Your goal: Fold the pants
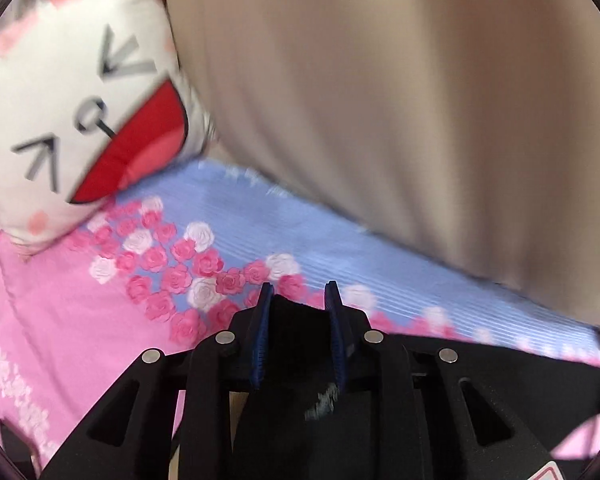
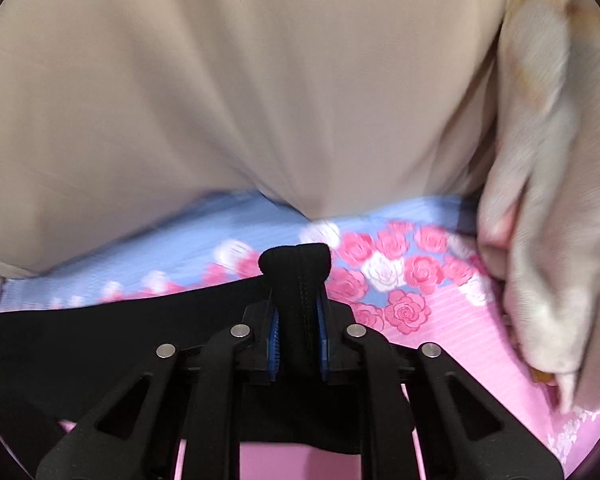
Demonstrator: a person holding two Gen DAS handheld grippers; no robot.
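A beige curtain (image 2: 260, 92) fills the background behind a bed covered by a pink and blue sheet printed with roses (image 1: 188, 272). A white cushion with a cartoon face (image 1: 72, 128) leans at the far left, and a pale crumpled cloth (image 2: 548, 208) lies at the right. Black pants (image 2: 112, 340) stretch between the two tools above the sheet. The left gripper (image 1: 298, 300) is clamped on a bunched edge of them, and the right gripper (image 2: 298, 320) pinches a stitched fold poking past its blue pads (image 2: 274, 336).

Both grippers, left gripper (image 1: 298, 292) and right gripper (image 2: 296, 312), are black with blue-padded jaws and silver rivets.
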